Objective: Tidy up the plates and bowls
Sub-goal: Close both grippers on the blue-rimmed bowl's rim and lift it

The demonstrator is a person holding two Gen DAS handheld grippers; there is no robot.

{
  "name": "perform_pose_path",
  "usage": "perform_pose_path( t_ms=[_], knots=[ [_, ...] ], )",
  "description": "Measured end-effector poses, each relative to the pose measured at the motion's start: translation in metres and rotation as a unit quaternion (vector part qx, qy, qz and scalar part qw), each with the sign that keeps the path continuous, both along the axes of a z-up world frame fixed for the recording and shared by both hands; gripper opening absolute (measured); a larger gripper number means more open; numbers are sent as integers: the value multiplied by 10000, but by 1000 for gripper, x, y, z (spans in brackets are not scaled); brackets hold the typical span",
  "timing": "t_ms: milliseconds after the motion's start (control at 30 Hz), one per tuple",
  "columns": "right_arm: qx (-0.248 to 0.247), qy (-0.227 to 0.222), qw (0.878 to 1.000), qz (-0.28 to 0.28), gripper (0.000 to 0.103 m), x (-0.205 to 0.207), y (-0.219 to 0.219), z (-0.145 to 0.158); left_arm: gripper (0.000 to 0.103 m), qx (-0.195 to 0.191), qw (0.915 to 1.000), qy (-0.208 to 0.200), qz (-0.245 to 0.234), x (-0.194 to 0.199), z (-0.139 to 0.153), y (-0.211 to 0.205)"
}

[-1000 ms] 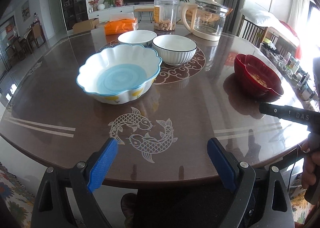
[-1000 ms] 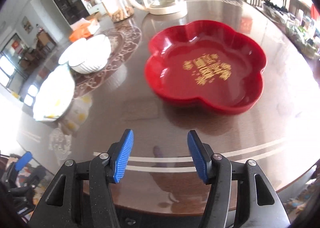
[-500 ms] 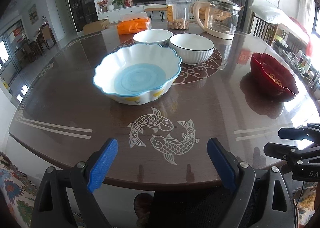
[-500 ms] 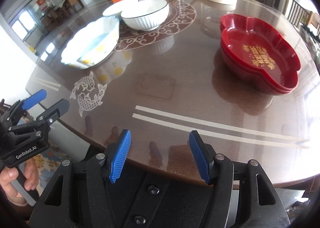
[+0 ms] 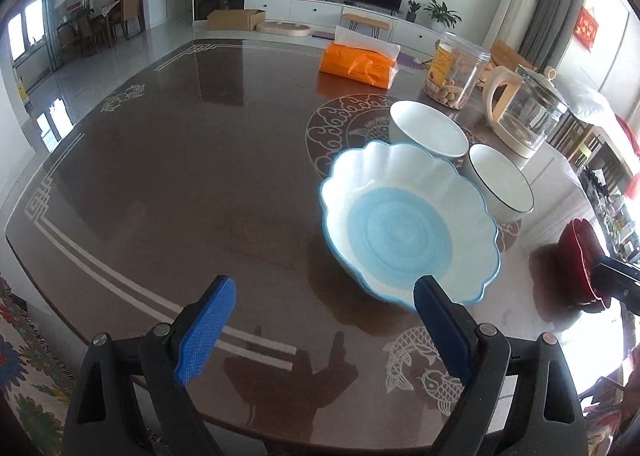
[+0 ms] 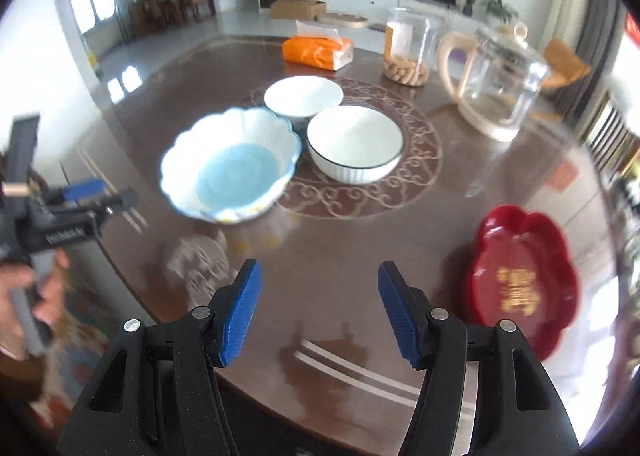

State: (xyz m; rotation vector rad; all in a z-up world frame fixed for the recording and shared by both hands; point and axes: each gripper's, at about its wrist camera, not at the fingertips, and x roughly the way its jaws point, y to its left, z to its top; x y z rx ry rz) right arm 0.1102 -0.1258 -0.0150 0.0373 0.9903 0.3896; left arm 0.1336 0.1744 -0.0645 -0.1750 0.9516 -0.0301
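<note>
Bowls: one scalloped blue bowl point(image 6: 230, 167), two white bowls point(image 6: 354, 141), red dishes point(image 6: 524, 280); both tongs point(image 5: 320, 332) point(image 6: 318, 312) open, empty.

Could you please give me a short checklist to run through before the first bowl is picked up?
1. Left gripper open, nothing between its pads: ok.
2. Right gripper open, empty: ok.
3. Blue bowl upright, empty: ok.
4. Two white bowls upright, empty: ok.
5. Gap between blue bowl and white bowls for a clean grasp: cannot tell, rims look very close.
6. Red plates stacked, apart from the bowls: ok.
</note>
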Motion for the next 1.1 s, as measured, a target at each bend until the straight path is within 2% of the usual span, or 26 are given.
perform_pose_path(
  t_ms=[167,267,333,467,533,567,633,667,767,833,933,1100],
  knots=[
    [731,645,9949,-276,65,68,21,-34,87,-204,9990,391,85,47,-18,10],
    [718,947,9924,-334,64,90,42,-60,81,-329,9976,602,48,63,-32,7],
    [637,1102,9913,-323,63,100,54,-75,71,-320,9968,726,39,70,-42,3],
    [418,1253,9905,-375,39,110,69,-94,54,-510,9941,956,36,78,-59,0],
    [402,1306,9897,-427,37,111,68,-103,36,-606,9927,1046,25,81,-65,-1],
    [413,1325,9893,-444,32,112,68,-105,33,-616,9927,1035,21,82,-67,-1],
    [540,1337,9887,-401,24,112,68,-108,13,-619,9940,897,-29,82,-65,-3],
    [587,1327,9888,-339,18,112,70,-107,10,-691,9937,880,-63,83,-65,-3],
    [309,1197,9921,-232,18,109,77,-104,10,-649,9944,832,-10,80,-65,-5],
    [350,1163,9924,-199,17,107,74,-104,10,-710,9945,774,-40,71,-62,-6],
    [462,1107,9926,-183,17,97,68,-98,10,-569,9962,646,-103,52,-52,-14],
    [531,885,9946,-113,18,65,59,-73,10,-569,9974,403,-162,19,-29,-26]
  ],
)
